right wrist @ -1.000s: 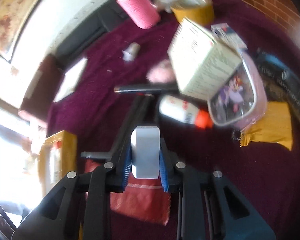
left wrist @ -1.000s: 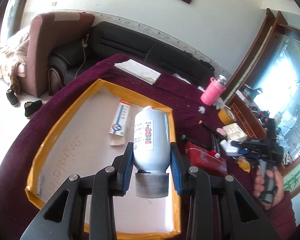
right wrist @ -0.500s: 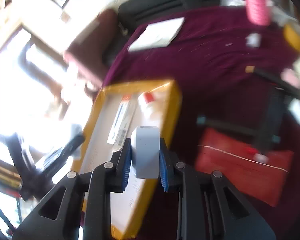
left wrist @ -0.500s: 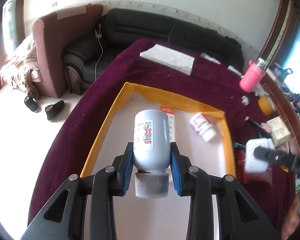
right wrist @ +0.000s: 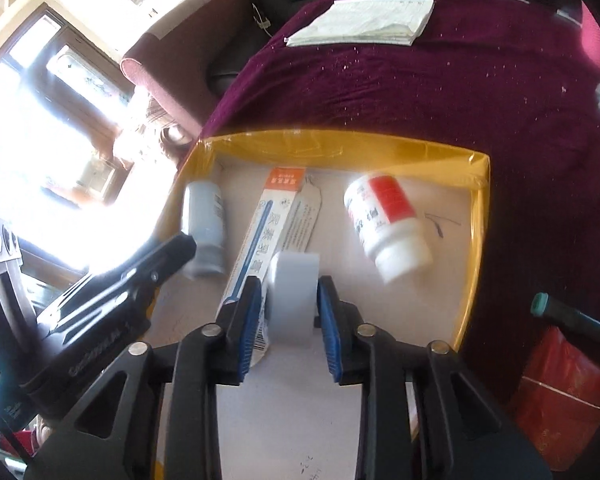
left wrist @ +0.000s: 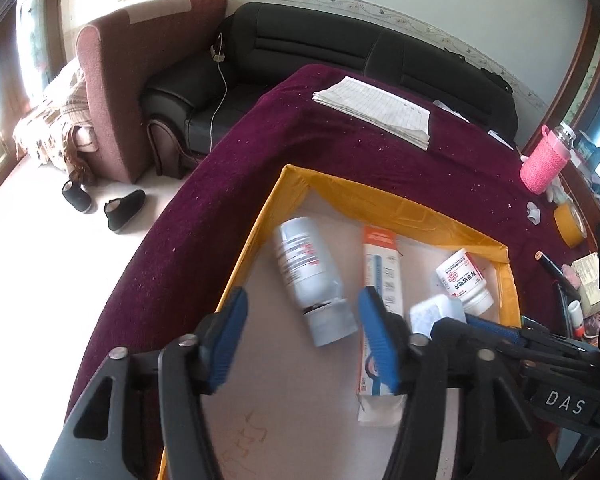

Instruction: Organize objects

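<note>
A yellow-rimmed tray [left wrist: 380, 200] sits on the maroon tablecloth. In it lie a grey bottle [left wrist: 308, 272], a long orange-topped box [left wrist: 380, 276] and a white bottle with a red label [left wrist: 462, 280]. My left gripper [left wrist: 302, 304] hangs over the grey bottle, jaws opening and clear of it. In the right wrist view my right gripper [right wrist: 288, 308] is over the tray [right wrist: 340, 144] with a small white box [right wrist: 294, 300] between its fingers. Its jaws are opening and the pads stand slightly off the box. The grey bottle [right wrist: 204, 220] lies at the tray's left.
A stack of lined paper [left wrist: 374, 110] lies at the table's far end. A pink-sleeved bottle [left wrist: 544, 160] and a tape roll [left wrist: 570, 226] stand at the right. A red packet [right wrist: 560, 380] and a dark pen [right wrist: 568, 316] lie right of the tray. A black sofa [left wrist: 340, 48] stands beyond.
The left jaws have spread and the grey bottle has dropped flat into the tray. The right gripper has swung left over the tray with the white box, and its jaws have loosened.
</note>
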`<action>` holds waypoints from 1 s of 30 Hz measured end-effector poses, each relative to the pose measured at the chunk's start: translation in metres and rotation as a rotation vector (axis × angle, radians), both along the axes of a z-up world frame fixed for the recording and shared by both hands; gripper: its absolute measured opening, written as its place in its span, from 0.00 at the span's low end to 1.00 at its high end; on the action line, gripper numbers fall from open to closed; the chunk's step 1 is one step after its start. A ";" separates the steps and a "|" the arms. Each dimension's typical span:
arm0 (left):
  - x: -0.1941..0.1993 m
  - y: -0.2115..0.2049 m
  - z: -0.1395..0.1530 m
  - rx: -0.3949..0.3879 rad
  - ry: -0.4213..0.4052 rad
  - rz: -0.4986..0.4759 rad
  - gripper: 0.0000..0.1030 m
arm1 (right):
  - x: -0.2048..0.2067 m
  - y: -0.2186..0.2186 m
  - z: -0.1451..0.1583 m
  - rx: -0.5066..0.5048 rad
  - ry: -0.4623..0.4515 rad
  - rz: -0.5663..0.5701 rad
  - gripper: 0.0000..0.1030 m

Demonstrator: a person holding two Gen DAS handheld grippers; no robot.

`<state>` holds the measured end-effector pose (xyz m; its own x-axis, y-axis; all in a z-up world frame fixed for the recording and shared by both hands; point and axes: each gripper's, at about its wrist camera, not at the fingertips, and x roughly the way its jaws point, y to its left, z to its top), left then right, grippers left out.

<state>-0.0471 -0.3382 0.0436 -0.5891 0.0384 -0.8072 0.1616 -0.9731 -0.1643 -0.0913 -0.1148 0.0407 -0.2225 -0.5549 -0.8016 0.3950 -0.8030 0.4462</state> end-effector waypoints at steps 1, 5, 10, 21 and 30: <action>0.002 -0.001 0.001 0.006 0.004 0.005 0.52 | 0.002 0.001 0.002 0.000 0.021 0.000 0.37; 0.014 0.002 0.014 -0.011 0.027 0.016 0.53 | 0.016 0.007 0.024 -0.009 0.101 -0.004 0.39; 0.037 0.020 0.020 -0.026 0.111 0.040 0.67 | 0.041 0.037 0.049 -0.020 0.198 -0.050 0.51; 0.053 0.061 -0.015 -0.018 0.005 -0.018 0.70 | 0.118 0.150 0.064 -0.031 0.280 -0.210 0.52; 0.089 0.059 0.029 0.105 0.121 -0.060 0.69 | 0.093 0.246 0.046 0.020 0.231 -0.372 0.55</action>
